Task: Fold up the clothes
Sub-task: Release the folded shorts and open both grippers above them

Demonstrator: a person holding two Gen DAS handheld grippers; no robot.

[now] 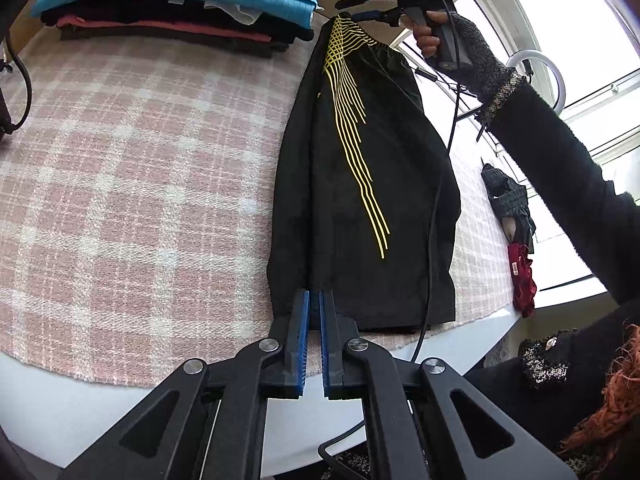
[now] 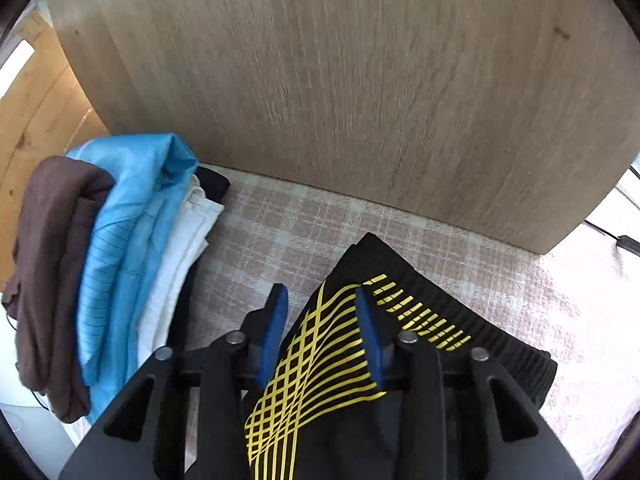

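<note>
Black shorts [image 1: 360,200] with yellow line print lie lengthwise on the pink checked cloth [image 1: 140,160]. My left gripper [image 1: 314,298] sits at the near hem, its blue pads almost together with dark fabric pinched between the tips. In the right wrist view, the waistband end of the shorts [image 2: 440,320] lies on the cloth and yellow-printed fabric rises between the fingers. My right gripper [image 2: 322,300] stands open around that fabric. In the left wrist view the right gripper [image 1: 360,10] is held by a gloved hand at the far waistband corner.
A stack of folded clothes [image 1: 180,4], with blue and brown pieces on top [image 2: 120,260], sits at the far left against a wooden panel [image 2: 340,100]. Grey and red garments [image 1: 516,232] lie at the cloth's right edge. A cable [image 1: 436,200] crosses the shorts.
</note>
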